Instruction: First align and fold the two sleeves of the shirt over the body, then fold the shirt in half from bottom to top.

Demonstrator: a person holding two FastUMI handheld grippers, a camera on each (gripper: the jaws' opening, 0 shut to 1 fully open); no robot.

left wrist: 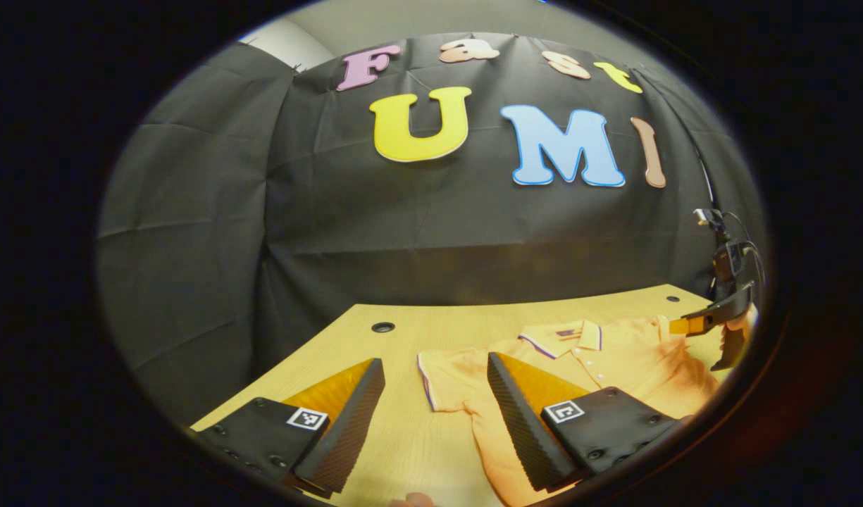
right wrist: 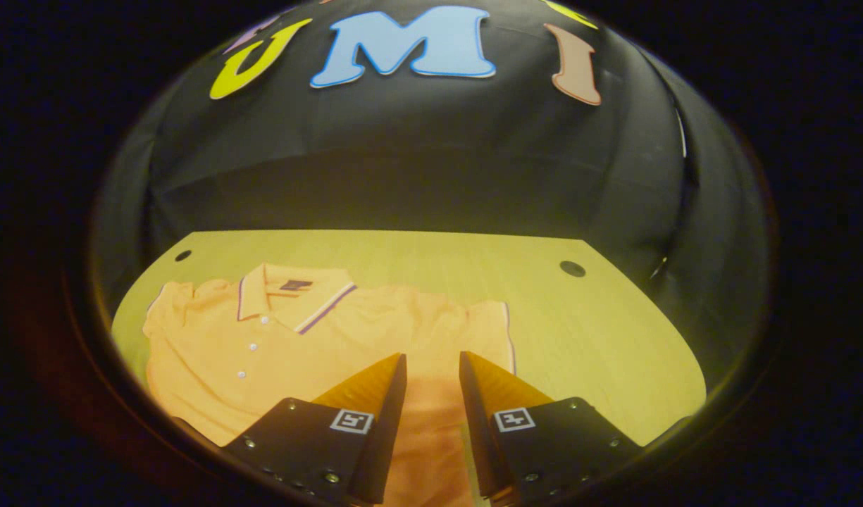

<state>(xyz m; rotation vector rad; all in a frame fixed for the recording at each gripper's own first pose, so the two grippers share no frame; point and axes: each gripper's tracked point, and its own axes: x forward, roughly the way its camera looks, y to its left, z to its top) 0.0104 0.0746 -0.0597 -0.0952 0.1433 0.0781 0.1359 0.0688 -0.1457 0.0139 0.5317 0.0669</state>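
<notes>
An orange short-sleeved polo shirt (right wrist: 318,338) lies flat on the pale wooden table (right wrist: 600,331). Left gripper (left wrist: 435,373) hovers, fingers spread wide; right gripper (right wrist: 432,366), fingers parted. Left gripper view catches the right gripper at three o'clock.

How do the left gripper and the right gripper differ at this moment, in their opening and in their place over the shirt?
The left gripper is open wide; the right gripper is open too, but with a narrower gap. The left gripper's fingers frame the sleeve edge of the shirt and bare table; the right gripper's fingers frame shirt cloth near the other sleeve. Both hold nothing, and the shirt lies flat, unfolded.
</notes>
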